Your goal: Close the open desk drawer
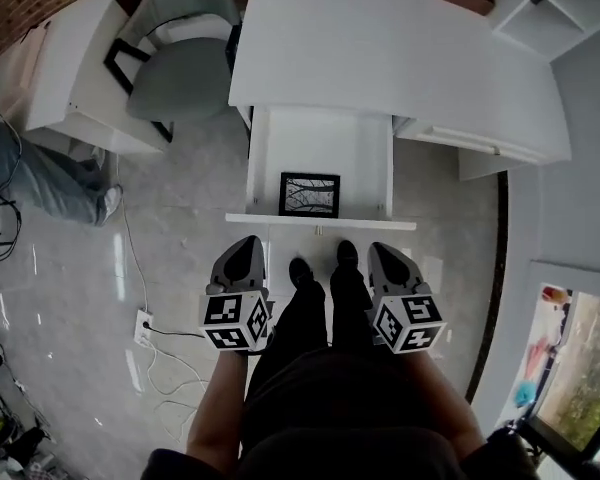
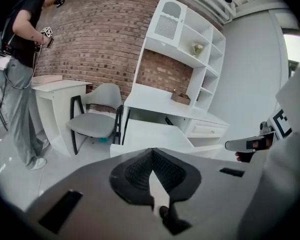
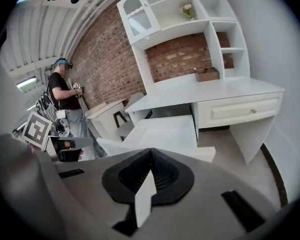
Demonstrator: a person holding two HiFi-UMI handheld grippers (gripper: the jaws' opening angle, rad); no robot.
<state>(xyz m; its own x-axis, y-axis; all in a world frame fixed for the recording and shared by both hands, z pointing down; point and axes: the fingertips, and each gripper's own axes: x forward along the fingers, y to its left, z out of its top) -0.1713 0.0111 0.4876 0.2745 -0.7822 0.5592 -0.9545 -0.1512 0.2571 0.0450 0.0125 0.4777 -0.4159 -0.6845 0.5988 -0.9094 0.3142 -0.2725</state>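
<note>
White desk drawer point(image 1: 320, 148) stands pulled well out, holding what seems a black-framed picture point(image 1: 309, 195).

This looks like a home study or small office: a white desk point(image 1: 380, 58) topped by a tall white shelf unit point(image 2: 190, 39) stands against a red brick wall point(image 2: 90, 34), with a grey padded chair point(image 1: 185, 78) and a smaller white side desk point(image 1: 75, 78) on a glossy pale floor point(image 1: 190, 188).
</note>
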